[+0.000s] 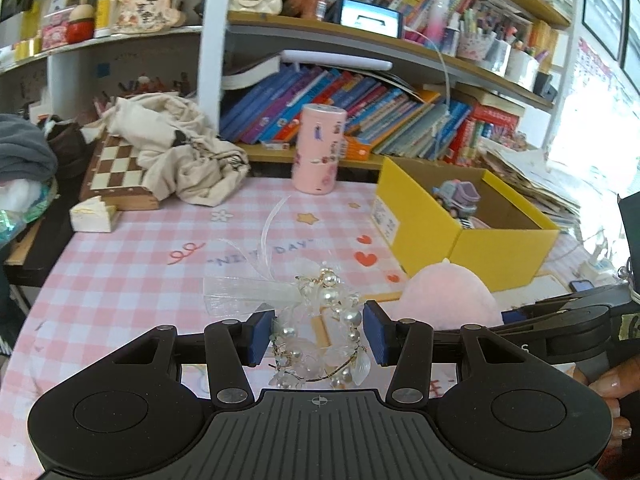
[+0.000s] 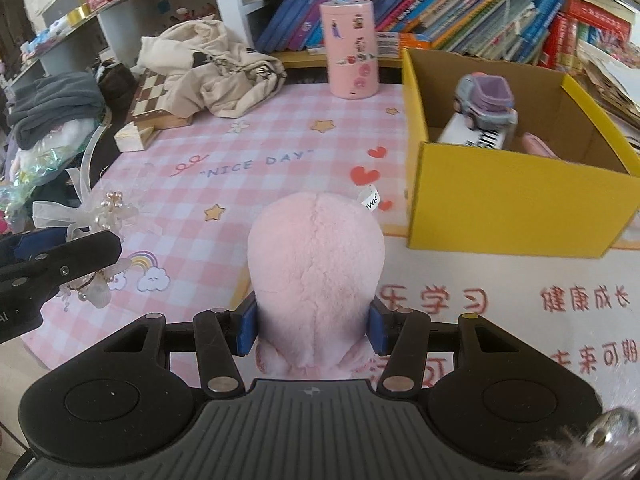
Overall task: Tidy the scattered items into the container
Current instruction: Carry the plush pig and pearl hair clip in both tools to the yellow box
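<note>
A pearl and ribbon headband [image 1: 320,320] lies on the pink checked mat, between the blue pads of my left gripper [image 1: 318,336]; the pads stand on either side of it with small gaps. It also shows in the right wrist view [image 2: 104,216]. My right gripper [image 2: 312,330] is shut on a pink plush toy [image 2: 316,268], its pads pressing the toy's sides. The plush also shows in the left wrist view [image 1: 444,300]. The yellow cardboard box [image 2: 516,200] stands at the right and holds a toy truck [image 2: 486,100], a small toy keyboard and a pink item.
A pink cylinder tin [image 2: 352,50] stands at the back of the mat. A chessboard box [image 1: 116,172] under crumpled cream cloth [image 1: 180,148] lies back left. Bookshelves fill the back. Clothes pile at the left edge.
</note>
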A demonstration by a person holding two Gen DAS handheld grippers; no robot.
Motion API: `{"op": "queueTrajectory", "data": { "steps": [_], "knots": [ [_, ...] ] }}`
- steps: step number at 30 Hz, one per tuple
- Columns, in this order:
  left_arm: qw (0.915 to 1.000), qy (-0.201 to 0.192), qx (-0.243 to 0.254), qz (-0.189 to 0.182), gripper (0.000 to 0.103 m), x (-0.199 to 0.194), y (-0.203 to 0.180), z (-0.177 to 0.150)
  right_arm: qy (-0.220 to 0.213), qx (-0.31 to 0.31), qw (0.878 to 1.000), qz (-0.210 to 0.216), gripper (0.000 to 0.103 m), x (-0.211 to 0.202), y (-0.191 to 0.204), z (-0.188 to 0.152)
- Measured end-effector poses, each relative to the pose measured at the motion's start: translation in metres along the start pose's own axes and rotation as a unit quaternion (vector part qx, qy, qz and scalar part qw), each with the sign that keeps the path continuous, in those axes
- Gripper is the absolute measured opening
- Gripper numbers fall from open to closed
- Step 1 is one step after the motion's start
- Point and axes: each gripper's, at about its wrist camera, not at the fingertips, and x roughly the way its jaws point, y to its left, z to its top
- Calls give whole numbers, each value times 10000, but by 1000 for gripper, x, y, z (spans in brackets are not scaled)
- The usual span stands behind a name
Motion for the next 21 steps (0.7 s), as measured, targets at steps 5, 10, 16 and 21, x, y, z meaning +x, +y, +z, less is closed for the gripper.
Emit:
{"op": "queueTrajectory", "data": {
  "steps": [5, 10, 16, 21],
  "knots": [
    [9998, 64, 109, -168, 47, 5, -12, 0, 31, 99, 9999, -111, 50, -6, -12, -7],
    [9994, 81, 190, -268, 47, 8, -23, 1, 35, 75, 9998, -166, 50, -12, -20, -13],
    [9983, 129, 345, -445, 47, 13, -39, 4, 8, 193, 9993, -308, 50, -22, -37, -19],
    [9971, 181, 432, -607, 47, 18, -50, 4, -7, 432, 9980, -452, 50, -30, -53, -26]
  ]
}}
